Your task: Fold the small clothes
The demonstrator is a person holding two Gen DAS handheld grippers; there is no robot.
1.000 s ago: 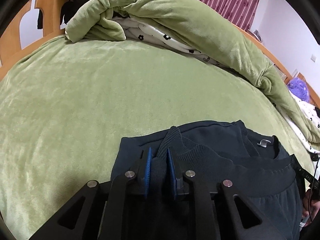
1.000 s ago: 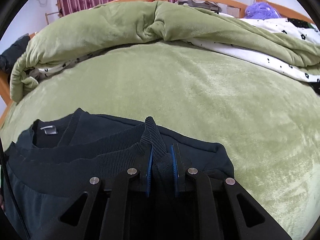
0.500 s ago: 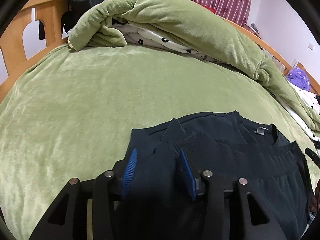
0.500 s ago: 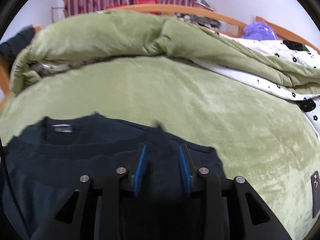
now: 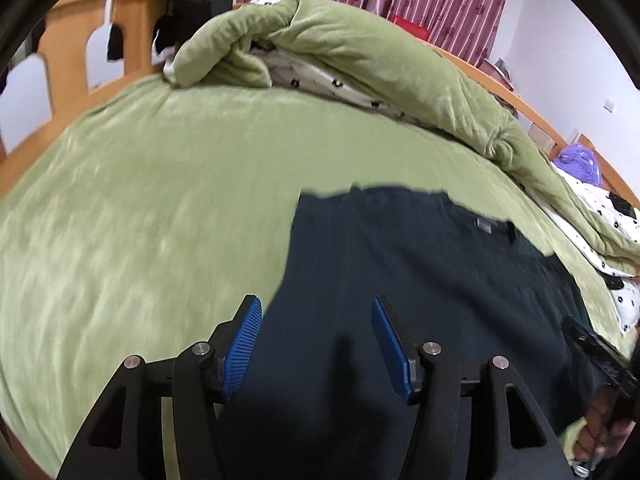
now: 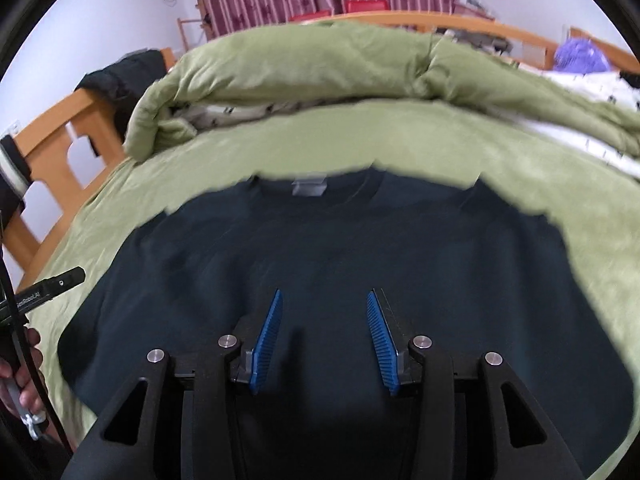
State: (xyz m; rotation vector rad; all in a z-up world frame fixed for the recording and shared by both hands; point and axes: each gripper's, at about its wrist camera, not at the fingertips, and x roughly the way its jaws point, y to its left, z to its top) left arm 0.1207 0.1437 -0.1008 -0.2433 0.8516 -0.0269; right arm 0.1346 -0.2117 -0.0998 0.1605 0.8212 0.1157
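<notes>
A dark navy top (image 6: 328, 256) lies folded on the green bed cover, its collar and grey label (image 6: 309, 187) at the far edge. It also shows in the left wrist view (image 5: 420, 280). My left gripper (image 5: 316, 312) is open and empty, raised above the top's left part. My right gripper (image 6: 325, 300) is open and empty, raised above the top's middle. The tip of the left gripper (image 6: 52, 285) shows at the left of the right wrist view, and the right gripper's tip (image 5: 596, 352) at the right of the left wrist view.
A rolled green duvet (image 5: 360, 52) with a white flowered lining lies along the far side of the bed (image 5: 120, 200). A wooden headboard (image 5: 80, 40) with dark clothes hung on it stands at the left. A purple plush thing (image 6: 580, 54) sits far right.
Both grippers held the top's folded hem a second ago. They opened, let it go, and have drawn back and up; the top now lies flat.
</notes>
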